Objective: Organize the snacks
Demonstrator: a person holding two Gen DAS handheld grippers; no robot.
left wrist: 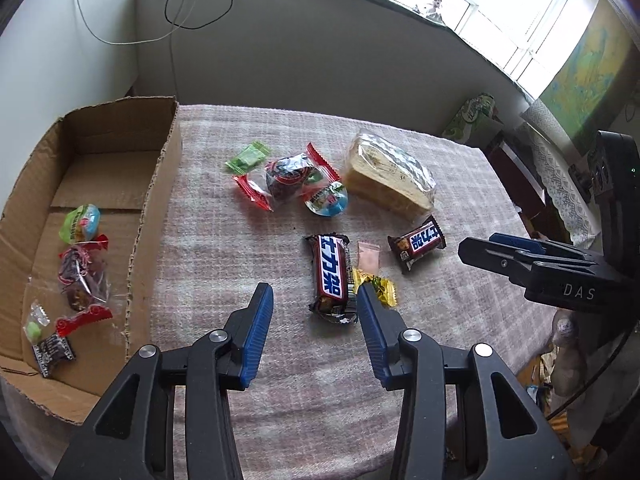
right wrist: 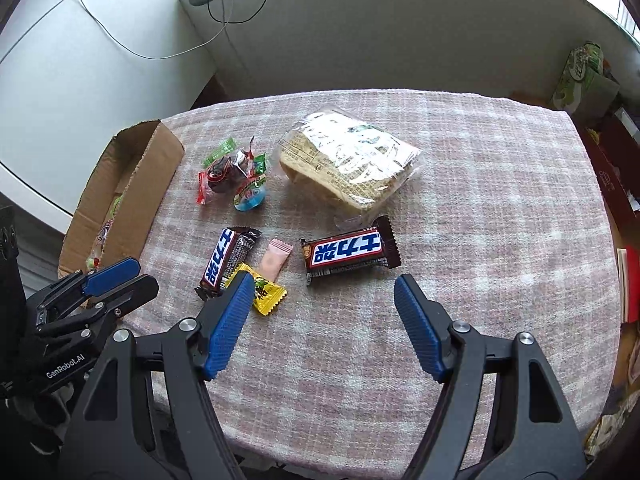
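1. Cardboard box (left wrist: 168, 184): open-topped, at the left edge of the bench; inside lie a jelly cup, a dark sweet in clear wrap with red ends, and 2 small packets.
2. Bread pack (right wrist: 352, 164): clear wrapper, lying flat, farthest back.
3. 2 chocolate bars: one (left wrist: 330, 274) beside the pink sachet (right wrist: 273, 262) and yellow candy (right wrist: 269, 295), the other (right wrist: 348, 254) to their right.
4. Cluster near the box: green candy (left wrist: 246, 157), red-ended dark sweet (left wrist: 286, 178), blue jelly cup (left wrist: 328, 200).

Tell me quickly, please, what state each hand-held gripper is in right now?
Left hand-held gripper: open, holding nothing, above the table.
Right hand-held gripper: open wide, holding nothing.
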